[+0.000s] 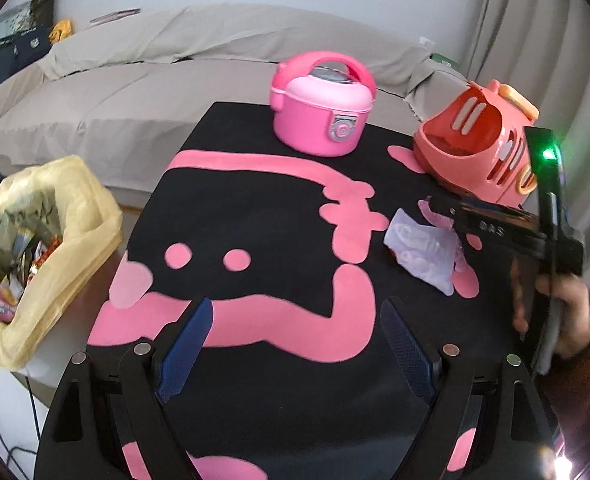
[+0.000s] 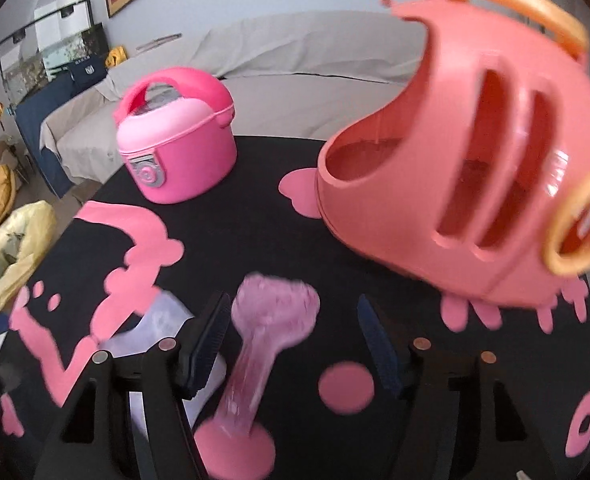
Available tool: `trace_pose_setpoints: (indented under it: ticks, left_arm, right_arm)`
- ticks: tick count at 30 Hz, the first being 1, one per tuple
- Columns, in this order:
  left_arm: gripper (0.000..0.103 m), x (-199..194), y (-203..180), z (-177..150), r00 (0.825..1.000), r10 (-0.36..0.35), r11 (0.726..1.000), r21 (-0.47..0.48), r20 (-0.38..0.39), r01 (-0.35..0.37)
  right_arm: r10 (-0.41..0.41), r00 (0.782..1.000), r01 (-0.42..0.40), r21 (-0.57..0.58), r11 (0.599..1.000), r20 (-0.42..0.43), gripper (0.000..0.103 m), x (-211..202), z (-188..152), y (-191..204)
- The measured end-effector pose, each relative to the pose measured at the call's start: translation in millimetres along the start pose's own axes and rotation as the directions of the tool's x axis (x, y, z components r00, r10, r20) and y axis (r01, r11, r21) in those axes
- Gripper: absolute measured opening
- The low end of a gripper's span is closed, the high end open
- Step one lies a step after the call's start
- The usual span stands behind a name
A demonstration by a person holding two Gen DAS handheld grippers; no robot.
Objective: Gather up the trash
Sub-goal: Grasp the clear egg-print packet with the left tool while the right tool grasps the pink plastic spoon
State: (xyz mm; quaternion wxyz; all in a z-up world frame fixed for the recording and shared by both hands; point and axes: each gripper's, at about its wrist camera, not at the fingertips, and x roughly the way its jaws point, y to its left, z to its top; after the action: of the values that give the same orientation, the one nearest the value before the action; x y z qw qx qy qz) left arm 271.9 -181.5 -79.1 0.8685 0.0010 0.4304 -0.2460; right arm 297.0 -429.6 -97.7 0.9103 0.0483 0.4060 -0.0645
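A: Where do our grippers stand?

B: Our right gripper point(image 2: 291, 344) is spread, and a crumpled pink wrapper point(image 2: 271, 320) lies lengthwise between its fingers, nearer the left finger point(image 2: 209, 340). No pad presses on it, so nothing is held yet.

A: And the left?

B: Our left gripper point(image 1: 295, 348) is open and empty, low over the black cloth with pink patches point(image 1: 255, 216). Nothing lies between its fingers.

A: Which step are we on?

B: We judge it the reach for the next piece of trash. The next move calls for settling the right fingers around the wrapper and closing on it.

A: What else is near?

B: Just left of the right gripper, partly under its left finger, lies a pale plastic sheet point(image 2: 163, 320), likely more trash. Ahead and to the right stands a coral toy basket point(image 2: 455, 168), close by; ahead and left, a pink toy cooker point(image 2: 179, 152).

A: Where does the trash go?

B: A yellow bag point(image 1: 71, 208) with litter inside sits off the table edge, far left of both grippers.
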Motion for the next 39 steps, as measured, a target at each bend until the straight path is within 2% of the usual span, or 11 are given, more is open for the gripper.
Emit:
trace_pose_setpoints:
  ticks: [1, 3, 4, 9, 14, 21, 25, 31, 35, 39]
  left_arm:
    - [0.086, -1.6, 2.6, -1.1, 1.000, -0.001, 1.000, -0.005, 0.000, 0.001]
    - [0.086, -2.6, 6.5, -2.6, 1.000, 0.000, 1.000, -0.016, 0.002, 0.000]
    - [0.086, -2.8, 8.2, -3.0, 1.000, -0.003, 1.000, -0.022, 0.003, 0.003]
    - [0.086, -3.9, 14.4, -6.5, 1.000, -0.022, 0.998, -0.054, -0.004, 0.022]
    - [0.086, -2.2, 8.3, -8.5, 0.998, -0.055, 0.996, -0.066, -0.013, 0.054]
    - [0.086, 23.6, -33.9, -0.4, 0.992, -0.121, 0.991, 0.044, -0.036, 0.123]
    - [0.086, 44.6, -65.5, 9.6, 0.990, -0.137, 0.986, 0.086, -0.043, 0.140]
    - [0.086, 69.0, -94.9, 25.9, 0.990, -0.131, 0.986, 0.093, -0.049, 0.135]
    - [0.086, 80.7, -107.6, 30.3, 0.994, -0.096, 0.989, 0.110, -0.057, 0.102]
    - [0.086, 91.0, -119.9, 24.9, 0.997, -0.042, 0.986, 0.159, -0.067, 0.052]
  right_arm:
    - [0.000, 1.000, 0.000, -0.006, 1.000, -0.007, 0.063, 3.6, 1.7, 1.4]
    - [0.015, 0.999, -0.016, -0.028, 0.999, -0.035, 0.047, 8.5, 1.9, 5.7]
    - [0.015, 0.999, -0.017, -0.040, 0.999, -0.043, 0.044, 8.3, 0.6, 8.0]
    - [0.019, 0.998, -0.025, -0.096, 0.995, -0.059, 0.043, -10.7, -22.5, 20.2]
    - [0.033, 0.997, -0.038, -0.078, 0.996, -0.075, 0.043, -46.0, -63.0, 14.4]
    - [-0.083, 0.995, 0.081, -0.032, 0.996, -0.051, 0.043, -92.3, -112.8, -21.6]
    - [-0.102, 0.994, 0.103, 0.012, 0.995, -0.041, 0.043, -105.6, -125.4, -41.2]
    - [-0.105, 0.994, 0.105, 0.022, 0.994, -0.016, 0.045, -112.2, -130.3, -49.0]
    - [-0.113, 0.993, 0.113, 0.032, 0.993, 0.016, 0.061, -121.7, -137.2, -53.5]
    - [-0.124, 0.991, 0.122, 0.051, 0.991, 0.043, 0.064, -132.0, -143.5, -60.9]
